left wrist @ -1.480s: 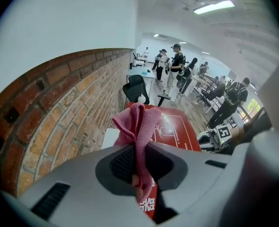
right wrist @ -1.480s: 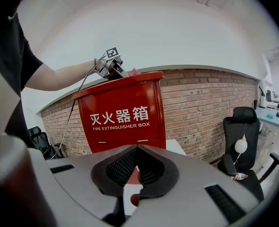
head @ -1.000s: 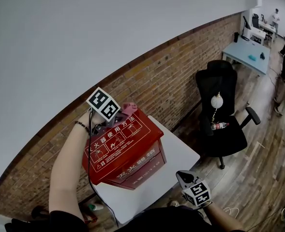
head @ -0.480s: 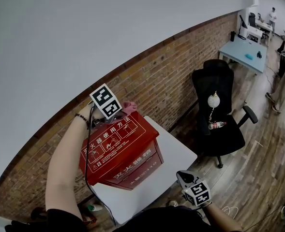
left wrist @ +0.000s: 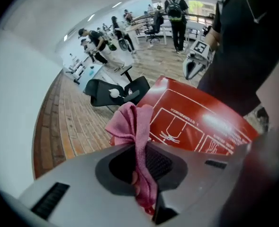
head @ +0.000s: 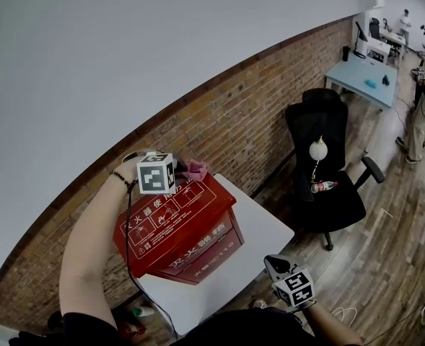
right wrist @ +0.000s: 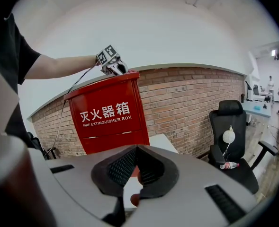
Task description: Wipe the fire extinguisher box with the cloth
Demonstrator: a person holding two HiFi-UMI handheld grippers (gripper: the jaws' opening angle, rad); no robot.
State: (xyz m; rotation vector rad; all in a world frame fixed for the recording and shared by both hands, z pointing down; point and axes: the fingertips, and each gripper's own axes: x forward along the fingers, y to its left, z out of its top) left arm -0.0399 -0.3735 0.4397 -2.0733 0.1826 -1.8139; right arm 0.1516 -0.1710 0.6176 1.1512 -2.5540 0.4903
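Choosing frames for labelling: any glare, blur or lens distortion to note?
Head view: fisheye bends the brick wall into an arc. Left gripper view: glare streak on the red box lid; the near cloth is soft. Right gripper view: box lettering sharp, corners dark.

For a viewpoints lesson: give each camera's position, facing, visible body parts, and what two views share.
Head view: on head, down onto red metal fire extinguisher box; both arms show.
Left gripper view: on left gripper, past pink cloth across box lid; torso shows.
Right gripper view: on right gripper, facing box front; left arm shows.
Shared: black office chair.
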